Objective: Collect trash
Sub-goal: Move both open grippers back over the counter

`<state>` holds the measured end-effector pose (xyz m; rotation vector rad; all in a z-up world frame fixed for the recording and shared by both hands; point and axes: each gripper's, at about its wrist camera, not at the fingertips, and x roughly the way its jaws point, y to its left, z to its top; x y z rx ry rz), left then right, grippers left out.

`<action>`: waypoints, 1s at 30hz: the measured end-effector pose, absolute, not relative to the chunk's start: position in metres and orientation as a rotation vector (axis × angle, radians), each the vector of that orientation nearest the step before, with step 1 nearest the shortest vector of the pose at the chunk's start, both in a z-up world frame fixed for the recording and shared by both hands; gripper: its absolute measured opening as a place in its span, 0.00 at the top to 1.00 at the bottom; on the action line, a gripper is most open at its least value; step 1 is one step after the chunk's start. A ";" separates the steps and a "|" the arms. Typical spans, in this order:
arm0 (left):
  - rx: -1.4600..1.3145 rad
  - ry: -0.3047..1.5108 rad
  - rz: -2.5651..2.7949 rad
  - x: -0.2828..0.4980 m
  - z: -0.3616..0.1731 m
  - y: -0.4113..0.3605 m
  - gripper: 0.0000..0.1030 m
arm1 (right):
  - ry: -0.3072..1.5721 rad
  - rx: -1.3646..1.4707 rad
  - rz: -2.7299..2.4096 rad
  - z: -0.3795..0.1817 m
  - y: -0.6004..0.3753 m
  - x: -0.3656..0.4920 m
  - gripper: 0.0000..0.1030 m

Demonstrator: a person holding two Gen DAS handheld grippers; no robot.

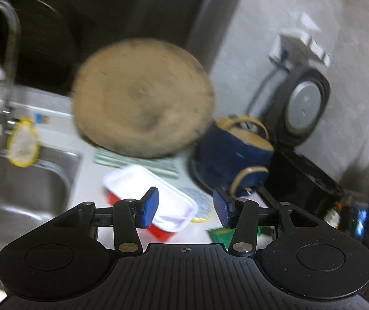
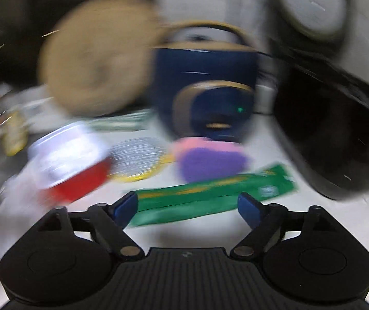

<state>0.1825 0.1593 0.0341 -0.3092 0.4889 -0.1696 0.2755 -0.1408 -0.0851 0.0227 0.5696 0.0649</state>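
Right tongs spread wide, empty, over flat glossy green wrapper; left tongs apart, empty; round wooden board at 12 o'clock.

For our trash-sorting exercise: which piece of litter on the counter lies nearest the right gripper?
The green wrapper: long, flat, lying just beyond the open right gripper, nearer than the red-and-white tray.

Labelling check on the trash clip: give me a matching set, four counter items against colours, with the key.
Items:
1. wrapper
2. sponge
3. round cutting board
4. kettle

Colours:
A. tan
B. navy with tan trim
C. green
D. purple and pink

Pairs: 1-C, 2-D, 3-A, 4-B
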 end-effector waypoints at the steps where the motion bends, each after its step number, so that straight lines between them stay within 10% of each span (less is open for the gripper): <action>1: -0.305 0.510 -0.183 0.192 0.028 0.151 0.50 | 0.568 0.039 0.029 -0.089 -0.153 0.286 0.11; 15: -0.293 0.772 -0.276 0.295 -0.054 0.067 0.50 | 0.582 0.033 0.140 -0.093 -0.200 0.393 0.11; 20: -0.356 0.769 -0.232 0.322 -0.062 0.053 0.50 | 0.664 0.193 0.361 -0.103 -0.207 0.401 0.34; 30: -0.386 0.796 -0.174 0.355 -0.072 0.050 0.50 | 0.648 -0.042 0.490 -0.098 -0.181 0.355 0.38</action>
